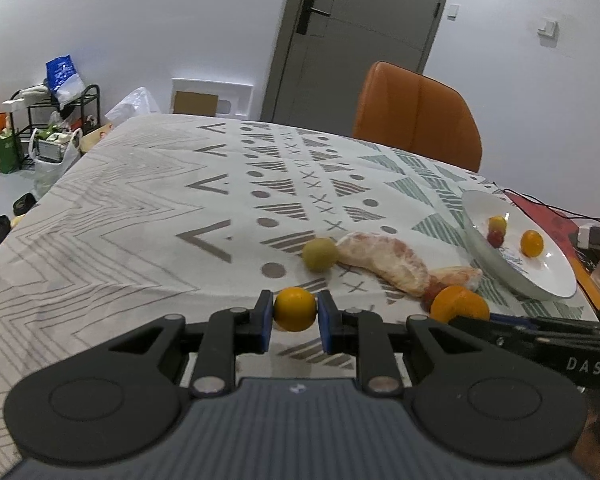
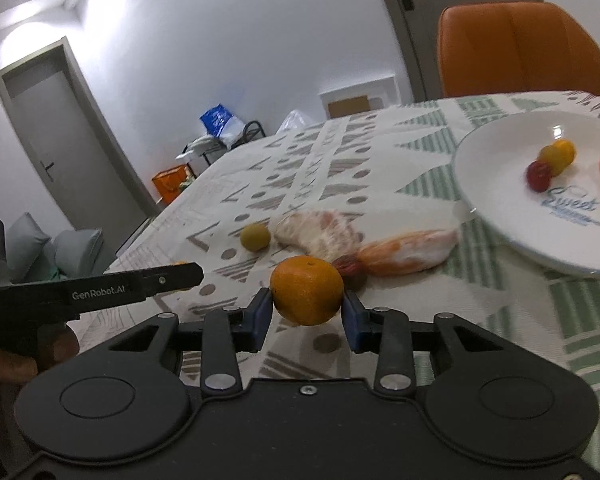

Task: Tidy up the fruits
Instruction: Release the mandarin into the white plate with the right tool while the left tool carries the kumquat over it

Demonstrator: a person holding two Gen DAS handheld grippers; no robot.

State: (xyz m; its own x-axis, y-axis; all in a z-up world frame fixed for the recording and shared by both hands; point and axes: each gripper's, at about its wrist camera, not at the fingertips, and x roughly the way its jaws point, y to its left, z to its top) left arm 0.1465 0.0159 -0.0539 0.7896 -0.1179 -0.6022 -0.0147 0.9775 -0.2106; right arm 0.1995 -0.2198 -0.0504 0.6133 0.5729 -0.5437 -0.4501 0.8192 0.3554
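We have both tongs loaded: the left tongs (image 1: 295, 315) are clamped on a small orange fruit (image 1: 295, 309), the right tongs (image 2: 306, 314) on a larger orange (image 2: 307, 290). Both hang just short of the white plate (image 2: 496, 216), above the worktop (image 1: 140, 208). Round skins could roll out between the narrow pads, and a fast release might knock the fruits already on the plate.

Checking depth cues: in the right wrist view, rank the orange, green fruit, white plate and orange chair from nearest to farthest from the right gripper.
1. orange, held between the right gripper jaws.
2. green fruit, ahead, slightly left.
3. white plate, ahead right.
4. orange chair, beyond the table's far edge.
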